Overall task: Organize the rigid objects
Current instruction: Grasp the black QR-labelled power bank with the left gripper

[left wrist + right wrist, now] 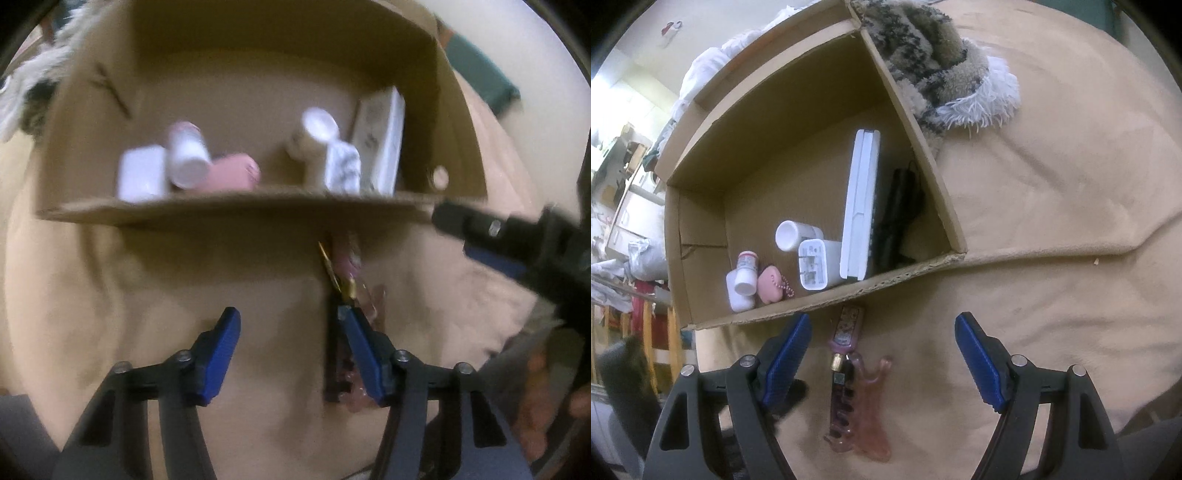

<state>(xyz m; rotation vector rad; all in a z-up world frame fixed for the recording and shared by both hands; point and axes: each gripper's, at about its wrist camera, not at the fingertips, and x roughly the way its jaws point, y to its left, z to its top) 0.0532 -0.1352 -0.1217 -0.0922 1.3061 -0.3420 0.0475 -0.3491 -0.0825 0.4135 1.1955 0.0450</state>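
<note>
Blue-padded left gripper [288, 356] open over tan cloth, its right pad half hiding the translucent pink hair claw clip [364, 295].
Blur smears that view. From the open right gripper [882, 363], the clip [862, 413] lies between the pads untouched, beside a small pink bottle [847, 326], long axis toward the brown cardboard box [827, 295] just ahead.

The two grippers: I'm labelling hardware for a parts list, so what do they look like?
Both look alike. The left gripper and the right gripper each have two black angular arms with triangular cut-outs and silver round bolt heads at the joints. Each arm ends in a blue pad with a finely ribbed inner face. No cables or sleeves are visible.
</note>
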